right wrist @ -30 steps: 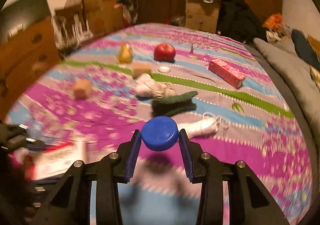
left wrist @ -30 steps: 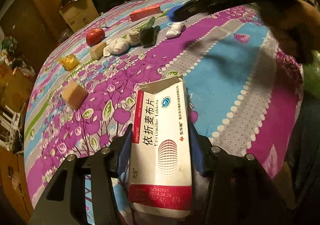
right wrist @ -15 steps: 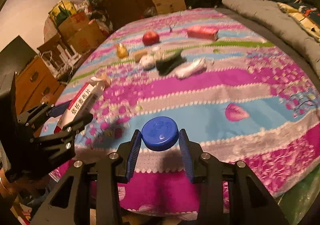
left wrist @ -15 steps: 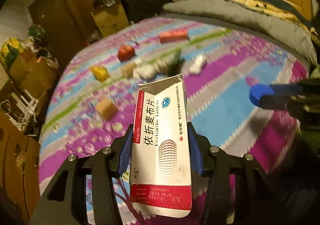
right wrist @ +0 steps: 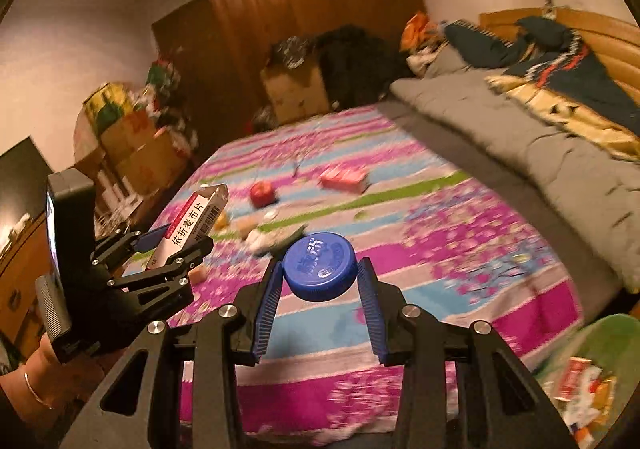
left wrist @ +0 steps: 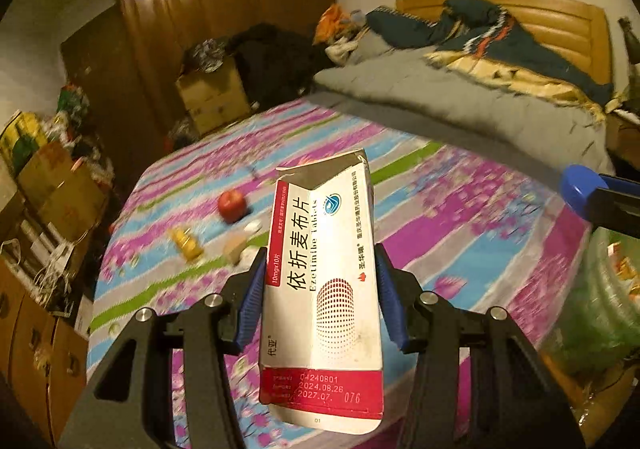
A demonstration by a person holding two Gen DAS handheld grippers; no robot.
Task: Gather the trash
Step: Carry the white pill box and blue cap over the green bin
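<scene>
Left tongs [left wrist: 320,281] clamp the medicine box [left wrist: 322,289] mid-frame: light, crushable card, best gripped across its flat sides. Right tongs [right wrist: 318,277] pinch the bottle cap [right wrist: 320,272], rigid and slick-edged, centre frame, green bag [right wrist: 600,349] lower right.

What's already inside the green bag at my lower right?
In the right wrist view, the translucent green plastic bag holds a red-and-white wrapper and other crumpled packaging. Whatever lies deeper is hidden by the bag's wall and the frame edge.
</scene>
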